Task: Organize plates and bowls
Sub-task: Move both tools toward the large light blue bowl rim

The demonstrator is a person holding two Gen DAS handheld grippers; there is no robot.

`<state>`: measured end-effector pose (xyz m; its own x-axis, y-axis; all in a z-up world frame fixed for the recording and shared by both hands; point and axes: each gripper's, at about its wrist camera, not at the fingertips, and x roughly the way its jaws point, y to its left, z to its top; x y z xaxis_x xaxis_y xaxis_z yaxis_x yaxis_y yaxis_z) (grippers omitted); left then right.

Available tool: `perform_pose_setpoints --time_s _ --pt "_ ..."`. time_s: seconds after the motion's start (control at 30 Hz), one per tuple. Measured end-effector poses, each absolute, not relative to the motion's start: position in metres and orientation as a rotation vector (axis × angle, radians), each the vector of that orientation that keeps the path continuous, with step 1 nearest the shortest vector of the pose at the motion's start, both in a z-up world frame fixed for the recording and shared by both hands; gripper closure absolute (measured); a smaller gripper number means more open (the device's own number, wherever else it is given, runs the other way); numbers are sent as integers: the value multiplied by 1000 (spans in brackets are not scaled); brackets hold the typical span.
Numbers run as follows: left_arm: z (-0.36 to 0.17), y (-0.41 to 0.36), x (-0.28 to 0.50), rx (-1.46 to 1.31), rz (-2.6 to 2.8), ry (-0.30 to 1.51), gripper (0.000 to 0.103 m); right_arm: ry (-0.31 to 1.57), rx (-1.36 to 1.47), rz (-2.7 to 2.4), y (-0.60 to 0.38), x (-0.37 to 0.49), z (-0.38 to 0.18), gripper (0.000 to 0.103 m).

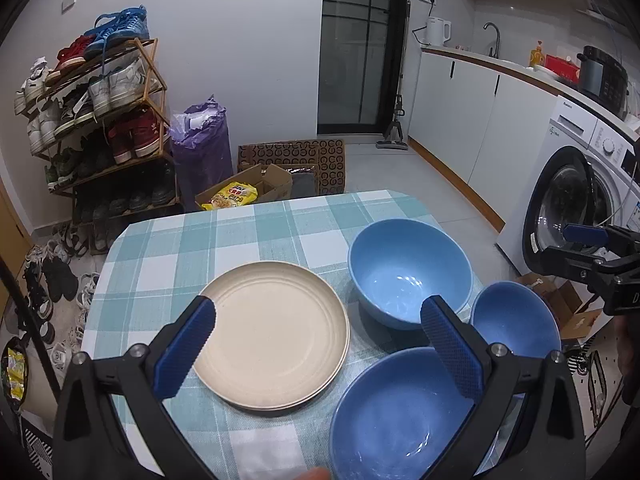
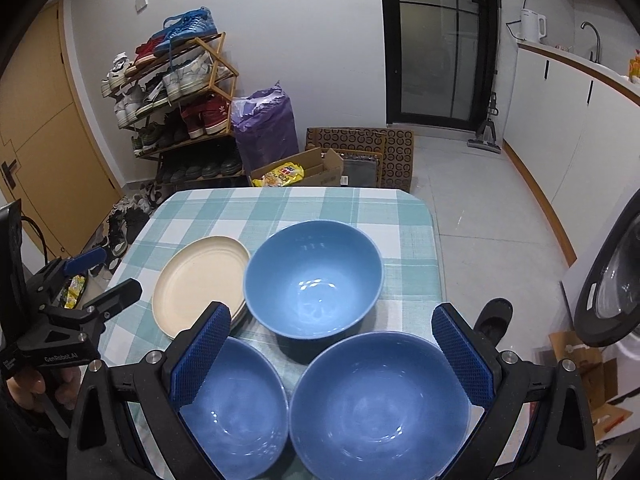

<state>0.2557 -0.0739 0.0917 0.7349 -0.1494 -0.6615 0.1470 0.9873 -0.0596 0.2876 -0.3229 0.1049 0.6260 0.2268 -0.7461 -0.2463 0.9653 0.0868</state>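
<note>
A stack of cream plates (image 1: 272, 334) (image 2: 202, 282) lies on the checked tablecloth (image 1: 240, 240) (image 2: 304, 204). Three blue bowls stand to its right: a far one (image 1: 410, 270) (image 2: 314, 278), a near left one (image 1: 396, 416) (image 2: 236, 404) and a near right one (image 1: 516, 320) (image 2: 380, 404). My left gripper (image 1: 320, 344) is open and empty, hovering above the plates and the near left bowl. My right gripper (image 2: 332, 356) is open and empty above the two near bowls. Each gripper also shows in the other's view: the right one (image 1: 592, 252) and the left one (image 2: 100, 276).
A shoe rack (image 2: 176, 108) and a purple bag (image 2: 266, 128) stand by the far wall. A cardboard box (image 2: 300, 170) lies on the floor behind the table. A washing machine (image 1: 576, 188) with its door open is to the right, next to a kitchen counter (image 1: 480, 92).
</note>
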Motion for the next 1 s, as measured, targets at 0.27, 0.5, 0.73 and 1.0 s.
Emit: perform_pose_setpoints --time_s 0.27,0.5,0.73,1.0 --pt "90 -86 274 9 -172 737 0 860 -10 248 -336 298 97 1" --pt "81 -97 291 17 -177 759 0 877 0 237 -339 306 89 1" --pt "70 -101 303 28 -178 779 0 894 19 228 -342 317 79 1" --pt "58 -109 320 38 -183 804 0 927 27 222 -342 331 63 1"
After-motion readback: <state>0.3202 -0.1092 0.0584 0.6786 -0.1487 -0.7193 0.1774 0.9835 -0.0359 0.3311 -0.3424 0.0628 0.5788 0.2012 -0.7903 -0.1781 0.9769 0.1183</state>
